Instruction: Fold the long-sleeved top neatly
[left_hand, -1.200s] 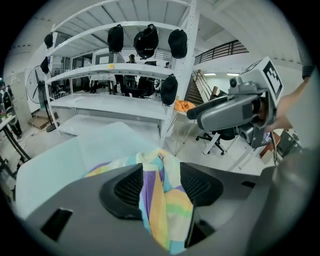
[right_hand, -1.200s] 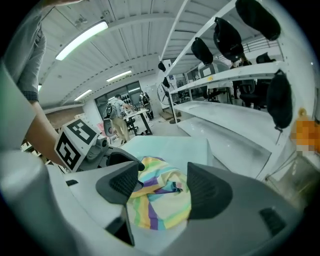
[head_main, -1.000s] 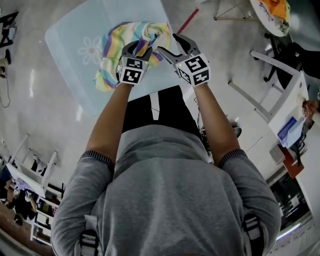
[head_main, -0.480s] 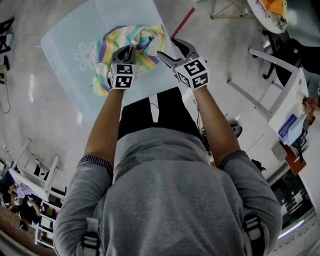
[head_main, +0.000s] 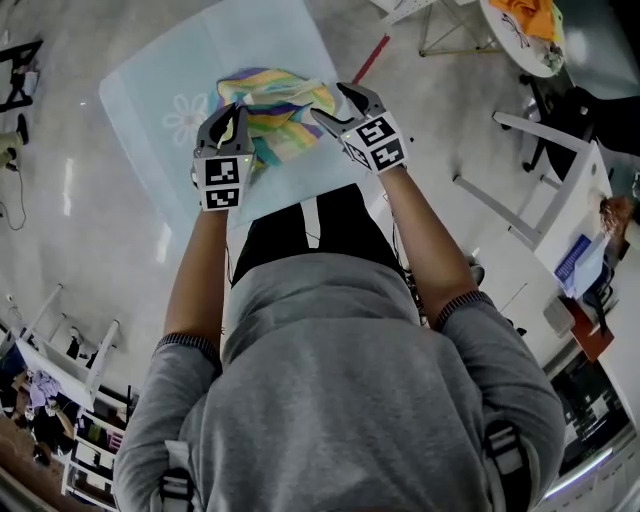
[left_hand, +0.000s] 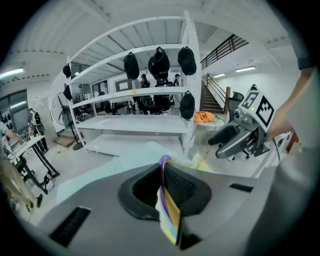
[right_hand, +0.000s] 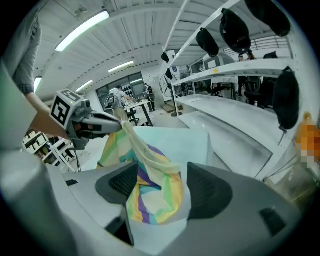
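0 folds done: rainbow-striped fabric top (head_main: 275, 105) bunched on pale-blue table (head_main: 140, 80); left gripper (head_main: 230, 115), just closing, clamps its edge; right gripper (head_main: 330, 103) gapes around cloth.

We hold both arms forward, 2 grippers side by side.
Our left gripper (head_main: 228, 115) has just closed on a fold of the striped top (head_main: 275, 100); our right gripper (head_main: 333, 102) stands wide open, cloth loose between its jaws.

Top (head_main: 275, 105) striped pastel yellow, green, purple and teal, table (head_main: 250, 30) pale blue with white flower print (head_main: 187, 118), my left gripper (head_main: 230, 112) and right gripper (head_main: 333, 103) grey, markers (head_main: 222, 182) black-and-white.
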